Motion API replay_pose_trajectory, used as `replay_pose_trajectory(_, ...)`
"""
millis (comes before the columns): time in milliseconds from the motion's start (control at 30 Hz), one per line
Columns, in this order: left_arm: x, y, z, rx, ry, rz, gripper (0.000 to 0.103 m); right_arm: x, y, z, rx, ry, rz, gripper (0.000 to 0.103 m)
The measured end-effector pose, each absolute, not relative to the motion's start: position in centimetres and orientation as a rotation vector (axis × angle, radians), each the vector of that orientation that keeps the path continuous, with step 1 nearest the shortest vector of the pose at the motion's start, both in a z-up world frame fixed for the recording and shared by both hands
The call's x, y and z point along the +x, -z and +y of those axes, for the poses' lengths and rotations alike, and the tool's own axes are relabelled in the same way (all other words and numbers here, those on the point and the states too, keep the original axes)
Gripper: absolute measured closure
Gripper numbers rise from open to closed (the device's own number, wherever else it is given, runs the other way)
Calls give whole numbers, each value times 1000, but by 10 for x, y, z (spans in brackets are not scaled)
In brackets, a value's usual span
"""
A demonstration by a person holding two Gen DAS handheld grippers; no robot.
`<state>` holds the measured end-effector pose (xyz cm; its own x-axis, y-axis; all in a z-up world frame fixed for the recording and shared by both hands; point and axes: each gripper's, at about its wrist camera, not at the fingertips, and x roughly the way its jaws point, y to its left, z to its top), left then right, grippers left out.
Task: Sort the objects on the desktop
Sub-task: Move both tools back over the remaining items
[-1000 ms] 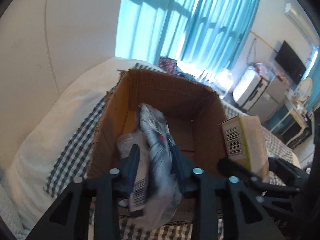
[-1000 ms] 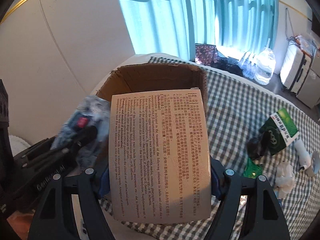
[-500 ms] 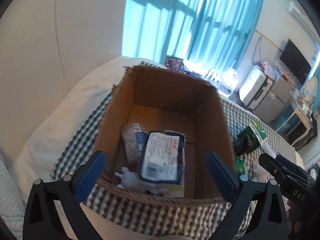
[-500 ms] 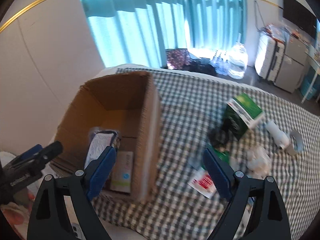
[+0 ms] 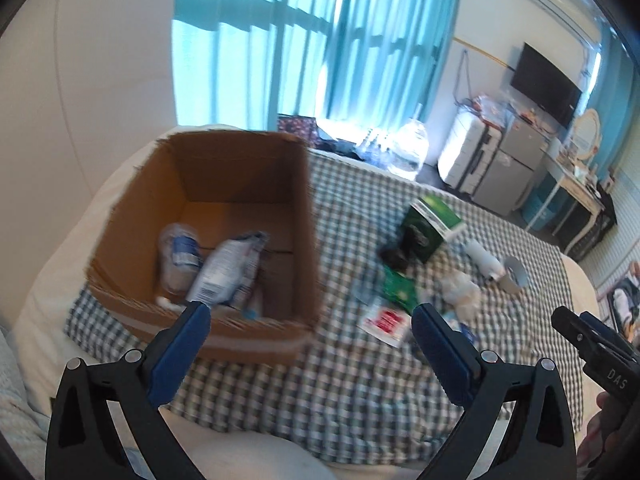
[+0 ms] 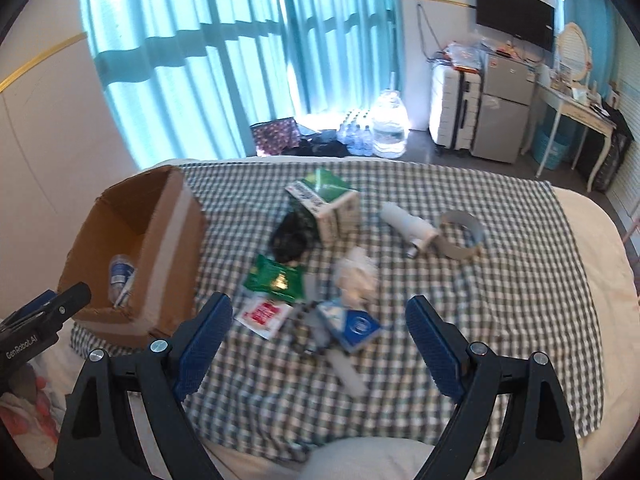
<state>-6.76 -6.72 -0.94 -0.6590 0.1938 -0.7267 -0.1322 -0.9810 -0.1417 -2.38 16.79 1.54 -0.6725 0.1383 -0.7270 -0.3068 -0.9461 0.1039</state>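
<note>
Blue-and-white flat packet (image 6: 354, 326) lies dead ahead between my right gripper's (image 6: 319, 322) wide, empty jaws; left gripper (image 5: 310, 326), equally agape, hangs by the brown cardboard box (image 5: 224, 184).

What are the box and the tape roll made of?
Box: corrugated cardboard, matte brown; fluted, ragged rim shows.
Tape roll: likely plastic or paper tape, dull grey, a thin-walled open ring; too blurred to be sure.

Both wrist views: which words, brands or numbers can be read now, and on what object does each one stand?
"GenRobot.AI": on the body of the left tongs, at the left edge of the right wrist view.
"DAS": on the body of the right tongs, at the right edge of the left wrist view.
Green carton, red-and-white sachet, blue packet: print too blurred to read.
</note>
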Motion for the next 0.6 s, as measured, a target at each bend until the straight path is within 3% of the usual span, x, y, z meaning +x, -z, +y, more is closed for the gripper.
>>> replay_pose_trajectory(300, -59, 47, 11, -1260, -2630, 30, 0, 22, 11, 225, -1111, -2591, 414, 14)
replay_pose_trajectory(600, -89, 97, 51, -1353, -2594, 179, 0, 6, 53, 242, -1166, -2592, 472, 14)
